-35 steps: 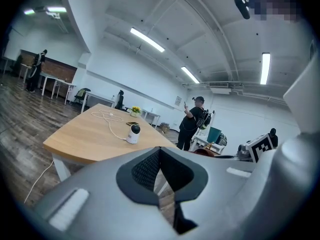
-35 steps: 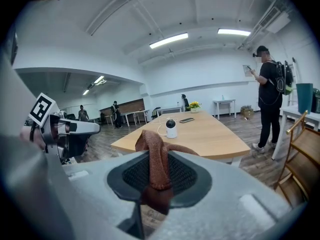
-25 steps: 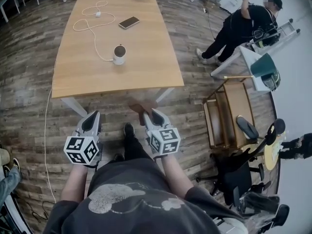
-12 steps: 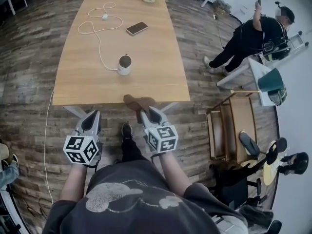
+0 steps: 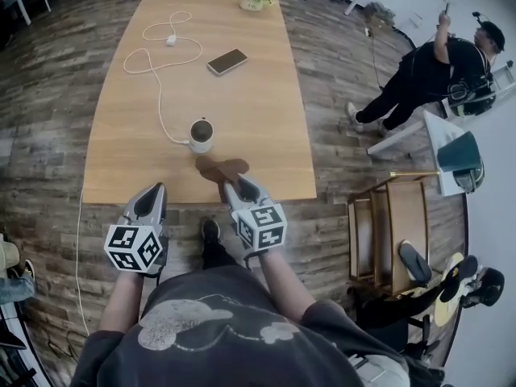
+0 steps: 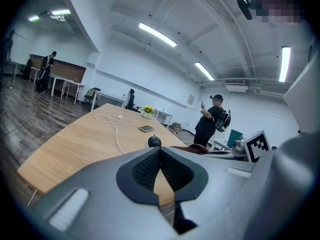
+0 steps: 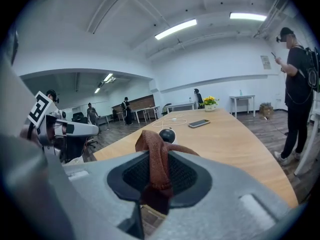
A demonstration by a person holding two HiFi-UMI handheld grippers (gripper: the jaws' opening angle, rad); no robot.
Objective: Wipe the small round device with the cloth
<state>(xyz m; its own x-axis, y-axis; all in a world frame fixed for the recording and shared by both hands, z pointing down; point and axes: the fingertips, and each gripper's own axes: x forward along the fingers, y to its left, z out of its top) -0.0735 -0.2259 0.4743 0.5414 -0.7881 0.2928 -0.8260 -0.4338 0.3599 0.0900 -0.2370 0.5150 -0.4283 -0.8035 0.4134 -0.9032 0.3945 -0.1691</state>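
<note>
1. Within the last second the right claw (image 5: 233, 185), clamped on the brown cloth (image 5: 219, 168), has come forward from short of the table (image 5: 266, 103) to over its near edge. The cloth now lies just beside the small round device (image 5: 201, 135), seemingly not touching it, so wiping looks about to begin.
2. The device stands near the near edge, with a white cable (image 5: 156, 87) running to it.
3. The right forearm reaches ahead. The left claw (image 5: 152, 193), pressed together on nothing, sits just off the near edge.

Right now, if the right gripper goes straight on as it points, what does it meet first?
Likely the small round device, dead ahead on the table. The cloth clamped in the right gripper would touch it first; depth is unclear.
</note>
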